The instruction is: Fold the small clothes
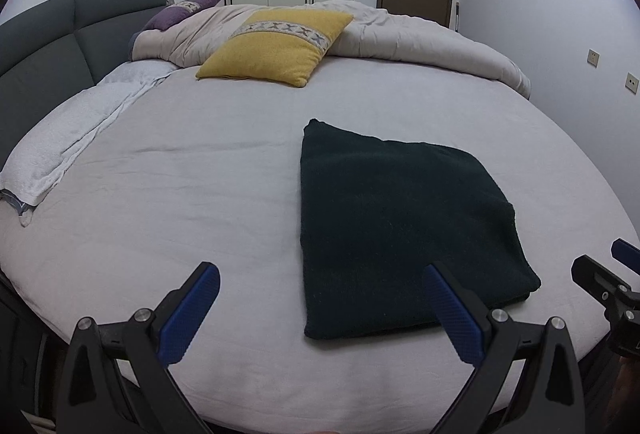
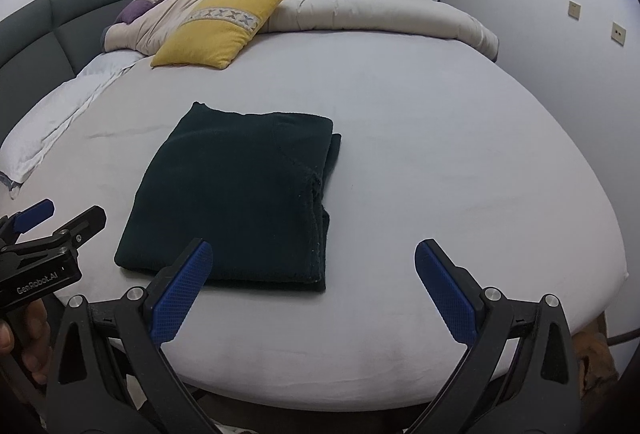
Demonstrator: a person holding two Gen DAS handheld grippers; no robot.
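The dark, nearly black knitted garment (image 2: 236, 198) lies as a flat, layered rectangle on the pale grey bed sheet (image 2: 440, 162), near the bed's front edge. Stacked edges show along its right side, so the folding looks finished or nearly so. The left gripper (image 1: 322, 308) and the right gripper (image 2: 314, 284) hover by the front edge, jaws spread wide, holding nothing. A yellow square cushion (image 1: 276, 46) sits towards the far edge.

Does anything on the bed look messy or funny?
A little. The dark folded garment is neat, but its layers are uneven along the right edge. The duvet is bunched up at the far side, and a white towel lies rumpled on the left. Nothing looks spilled or broken.
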